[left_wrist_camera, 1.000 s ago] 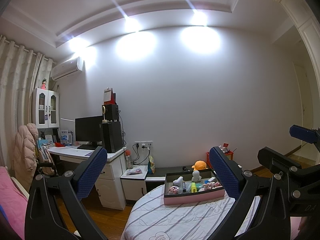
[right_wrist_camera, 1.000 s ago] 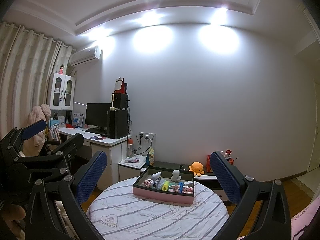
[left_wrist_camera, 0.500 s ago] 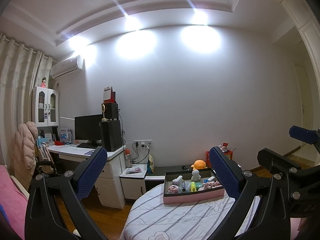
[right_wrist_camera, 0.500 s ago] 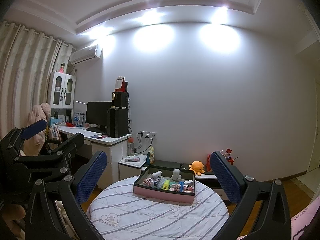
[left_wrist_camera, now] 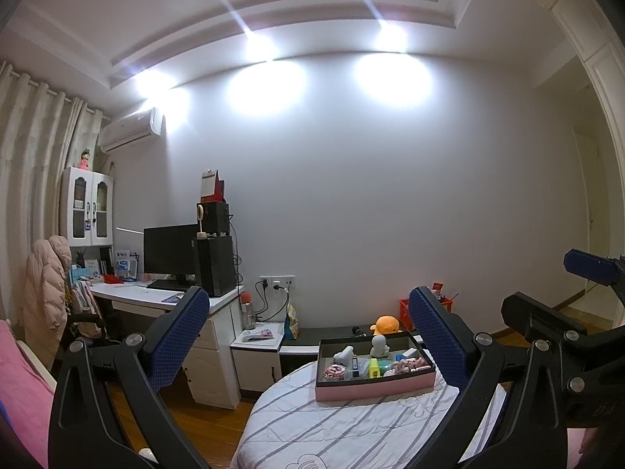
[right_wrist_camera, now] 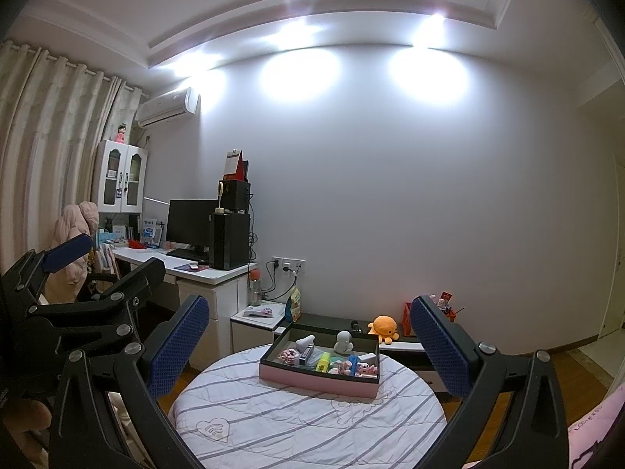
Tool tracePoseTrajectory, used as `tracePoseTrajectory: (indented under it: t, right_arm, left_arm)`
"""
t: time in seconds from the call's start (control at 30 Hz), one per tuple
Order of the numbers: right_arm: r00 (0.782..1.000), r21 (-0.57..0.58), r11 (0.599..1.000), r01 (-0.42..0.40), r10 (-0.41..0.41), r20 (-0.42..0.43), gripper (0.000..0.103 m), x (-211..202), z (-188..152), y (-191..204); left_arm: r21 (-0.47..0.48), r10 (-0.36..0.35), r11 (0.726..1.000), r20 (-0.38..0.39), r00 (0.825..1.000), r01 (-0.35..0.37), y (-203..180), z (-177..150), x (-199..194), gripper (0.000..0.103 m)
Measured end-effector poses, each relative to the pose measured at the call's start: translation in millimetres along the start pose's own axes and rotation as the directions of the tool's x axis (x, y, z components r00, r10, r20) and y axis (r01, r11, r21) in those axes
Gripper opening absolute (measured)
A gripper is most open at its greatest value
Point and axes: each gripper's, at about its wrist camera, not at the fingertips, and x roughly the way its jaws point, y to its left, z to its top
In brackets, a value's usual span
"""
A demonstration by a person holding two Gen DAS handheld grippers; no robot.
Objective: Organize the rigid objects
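I read the left gripper [left_wrist_camera: 308, 336] with its jaws spread wide apart and nothing between the pads; the right gripper [right_wrist_camera: 308, 346] stands the same way, jaws wide apart and empty. Both units are held in the air, well short of the round table [right_wrist_camera: 297, 422], which carries a striped white cloth. The task item is the pink tray [right_wrist_camera: 318, 379], a shallow box with a dark inner wall, resting on the far part of the table. In the right wrist view it sits ahead of the jaws and between them, near centre. In the left wrist view the pink tray [left_wrist_camera: 373, 385] lies ahead, closer to the right-hand jaw. Inside the tray I see small objects: a white figurine [right_wrist_camera: 343, 342], a yellow-green item [right_wrist_camera: 323, 361] and pink pieces; finer detail is too small to resolve. Beyond the tray an orange plush toy [right_wrist_camera: 383, 326] sits on a low dark cabinet. Left of the jaws stands a white desk [right_wrist_camera: 203, 273] with a monitor [right_wrist_camera: 189, 222].
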Motion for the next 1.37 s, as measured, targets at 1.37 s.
tracePoseTrajectory:
  t: [1.37]
  right_arm:
    - [1.0, 0.006, 1.0, 0.012, -0.012, -0.022, 0.103, 21, 4, -1]
  left_arm:
    - [0.028, -0.022, 0.999, 0.002, 1.0, 0.022, 10, 1, 15, 0.103]
